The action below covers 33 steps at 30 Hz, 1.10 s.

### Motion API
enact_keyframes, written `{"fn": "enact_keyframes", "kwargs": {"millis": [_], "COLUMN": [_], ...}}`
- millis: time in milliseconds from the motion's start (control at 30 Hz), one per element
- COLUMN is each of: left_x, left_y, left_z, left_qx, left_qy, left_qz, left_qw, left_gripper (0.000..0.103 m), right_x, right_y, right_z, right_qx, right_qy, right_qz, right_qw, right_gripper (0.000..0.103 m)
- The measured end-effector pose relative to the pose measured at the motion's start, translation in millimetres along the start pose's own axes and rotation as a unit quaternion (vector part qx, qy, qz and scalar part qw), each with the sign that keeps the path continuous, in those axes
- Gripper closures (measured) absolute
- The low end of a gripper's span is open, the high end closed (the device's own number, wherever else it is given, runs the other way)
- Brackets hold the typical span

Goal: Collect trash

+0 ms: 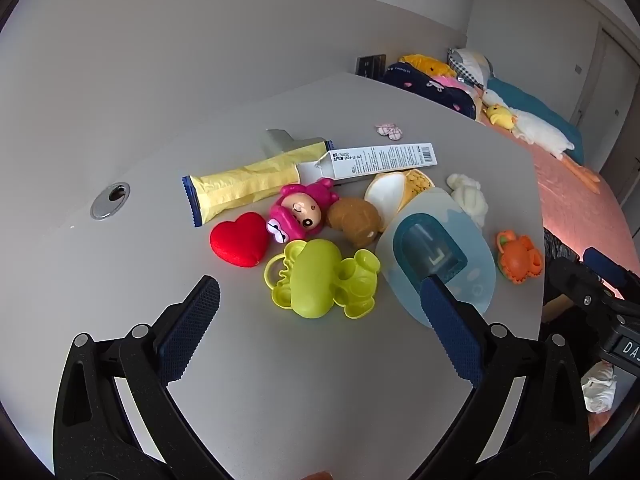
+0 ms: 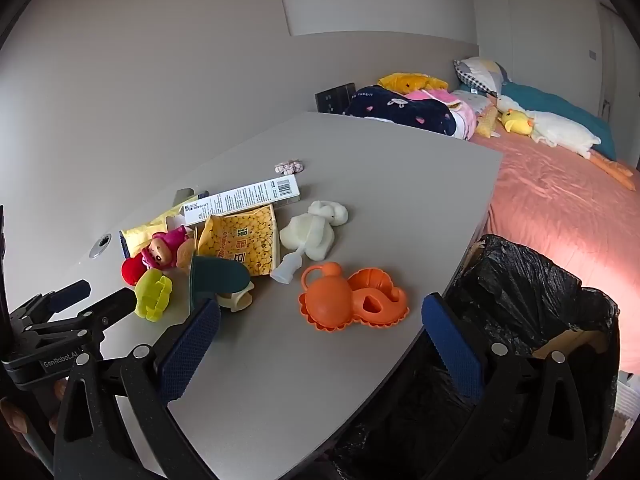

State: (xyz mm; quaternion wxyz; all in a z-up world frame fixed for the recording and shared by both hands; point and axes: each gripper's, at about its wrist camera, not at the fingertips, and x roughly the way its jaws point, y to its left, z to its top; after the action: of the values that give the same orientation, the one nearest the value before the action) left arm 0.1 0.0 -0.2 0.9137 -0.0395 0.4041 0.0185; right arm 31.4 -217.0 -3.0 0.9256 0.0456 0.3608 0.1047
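Observation:
Trash lies mixed with toys on the grey table (image 1: 312, 392): a yellow wrapper (image 1: 244, 188), a long white carton (image 1: 384, 158), a yellow snack bag (image 2: 244, 240) and a blue blister pack (image 1: 436, 256). My left gripper (image 1: 320, 292) hovers open just short of the green toy mould (image 1: 316, 280), and its right pad overlaps the blister pack's near edge. My right gripper (image 2: 320, 312) hangs open over the table's near corner, in front of the orange toy mould (image 2: 348, 304). Neither holds anything. A bin lined with a black bag (image 2: 520, 292) stands beside the table, to the right.
A red heart (image 1: 240, 240), a pink doll (image 1: 300, 212), a brown toy (image 1: 352, 220) and a white plush (image 2: 316, 228) sit among the trash. A metal cable grommet (image 1: 110, 200) is at the left. A bed (image 2: 560, 208) with pillows and plush toys lies beyond the table.

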Motion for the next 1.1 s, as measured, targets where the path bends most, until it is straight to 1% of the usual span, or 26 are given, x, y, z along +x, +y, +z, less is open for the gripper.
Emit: {"fn": "enact_keyframes", "kwargs": {"millis": [100,133,467,767,1100], "left_x": [2,1,0,-4,-5], "left_y": [1,-1,3,-3,-1], "left_z": [0,0,1,0,1], "left_qx": [-0.003,0.005,0.004,0.008,0.005], "left_qy": [0.007,-0.001,0.0,-0.004,-0.003], "left_qz": [-0.003,0.004,0.002,0.003,0.002], "left_qw": [1.0,1.0,1.0,1.0,1.0], "left_gripper": [0.006,0.006,0.006,0.006,0.006], "right_x": [0,0,0,1,1], "right_y": [1,1,-4,-7,-9], "right_z": [0,0,-2,-3,-4], "right_qx": [-0.001,-0.001,0.004,0.01,0.011], "right_qy": [0.0,0.001,0.005,0.007,0.008], "right_qz": [-0.002,-0.002,-0.002,-0.006,-0.005], "right_qw": [1.0,1.0,1.0,1.0,1.0], "right_gripper": [0.003,0.003,0.003,0.003,0.003]}}
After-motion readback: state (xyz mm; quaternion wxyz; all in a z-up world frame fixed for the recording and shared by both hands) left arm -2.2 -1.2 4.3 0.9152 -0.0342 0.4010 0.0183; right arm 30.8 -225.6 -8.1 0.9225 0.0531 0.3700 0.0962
